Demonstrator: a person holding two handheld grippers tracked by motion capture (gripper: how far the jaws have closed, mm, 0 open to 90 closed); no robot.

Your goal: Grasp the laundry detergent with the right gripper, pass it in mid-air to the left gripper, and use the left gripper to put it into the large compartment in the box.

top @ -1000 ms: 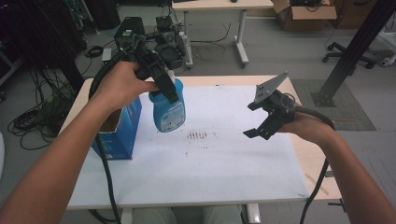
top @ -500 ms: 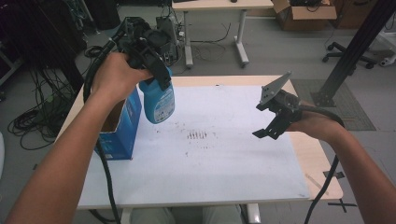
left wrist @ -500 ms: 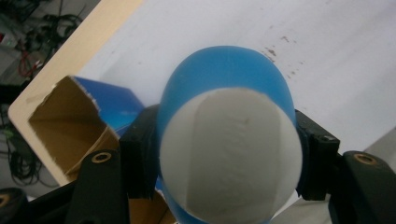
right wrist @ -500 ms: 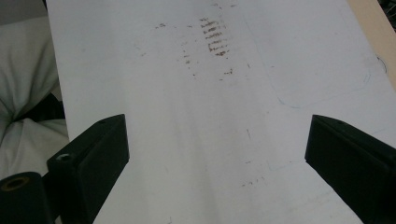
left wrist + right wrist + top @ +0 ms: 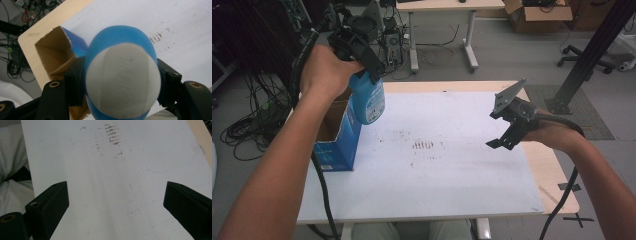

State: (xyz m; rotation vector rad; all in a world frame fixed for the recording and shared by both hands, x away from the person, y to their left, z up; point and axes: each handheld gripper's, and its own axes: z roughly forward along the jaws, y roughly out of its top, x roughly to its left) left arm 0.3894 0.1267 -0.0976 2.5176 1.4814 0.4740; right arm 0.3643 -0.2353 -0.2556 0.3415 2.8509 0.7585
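Grey floor [image 5: 512, 60]; cables [image 5: 247, 125] at left, desk legs [image 5: 469, 45] top centre, cardboard box [image 5: 537, 10] and office chair [image 5: 584, 50] upper right.

Bottle [image 5: 368, 101] above box [image 5: 337, 135], table's [image 5: 462, 200] left

Smooth blue plastic bottle [image 5: 368, 102]; matt cardboard box [image 5: 334, 135]; wooden table [image 5: 546, 165].

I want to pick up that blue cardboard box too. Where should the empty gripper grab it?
Probably by a top edge. The blue box stands upright with its top open, so the right gripper, jaws open, could come from above and pinch one wall, one jaw inside, one outside. The far wall is better: the blue bottle hangs over the near corner.
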